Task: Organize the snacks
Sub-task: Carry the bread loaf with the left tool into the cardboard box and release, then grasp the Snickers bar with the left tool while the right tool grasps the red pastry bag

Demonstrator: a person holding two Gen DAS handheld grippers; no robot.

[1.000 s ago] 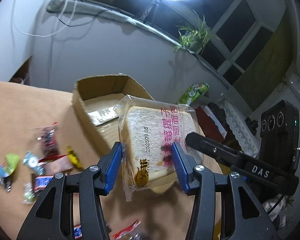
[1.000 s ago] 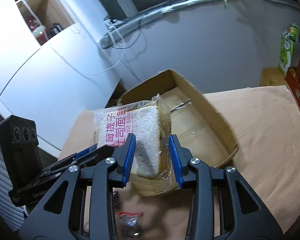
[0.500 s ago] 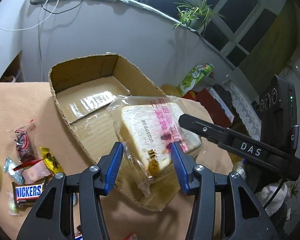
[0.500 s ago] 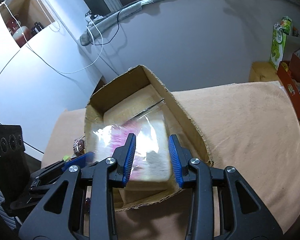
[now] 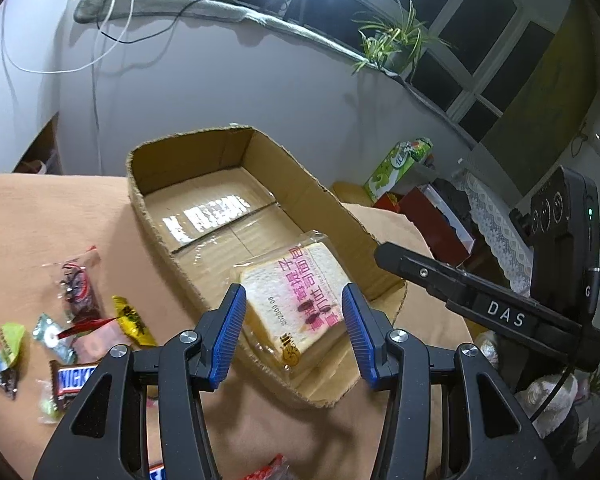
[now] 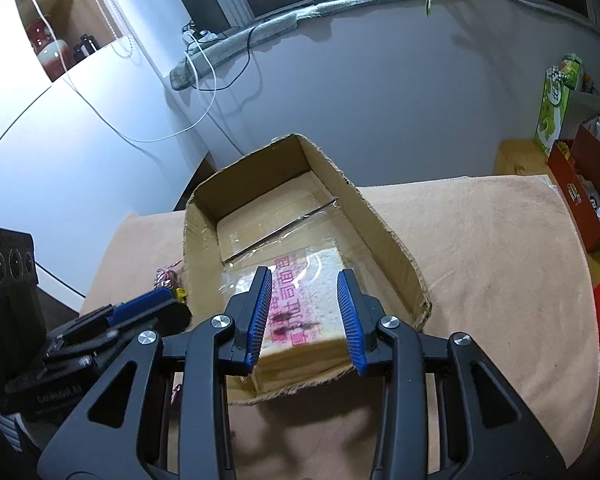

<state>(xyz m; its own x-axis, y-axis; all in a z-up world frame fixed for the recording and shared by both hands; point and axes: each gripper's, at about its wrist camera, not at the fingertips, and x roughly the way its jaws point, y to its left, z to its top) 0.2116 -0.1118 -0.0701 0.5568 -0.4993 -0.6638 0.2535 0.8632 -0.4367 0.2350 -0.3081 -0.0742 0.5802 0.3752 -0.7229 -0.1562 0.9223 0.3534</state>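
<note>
Left gripper [image 5: 294, 332] fingers stand apart, gripping nothing. Right gripper [image 6: 304, 316] fingers likewise part-open and empty. Below both, the wrapped bread slice [image 5: 300, 304] lies flat in the near end of the cardboard box [image 5: 220, 152]. Loose sweets [image 5: 76, 320] lie on the bench [image 6: 500, 260] at nine o'clock of the box.

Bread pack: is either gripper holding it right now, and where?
Neither. The bread pack lies flat in the cardboard box; the left gripper and the right gripper straddle it with gaps, pads clear of it.
</note>
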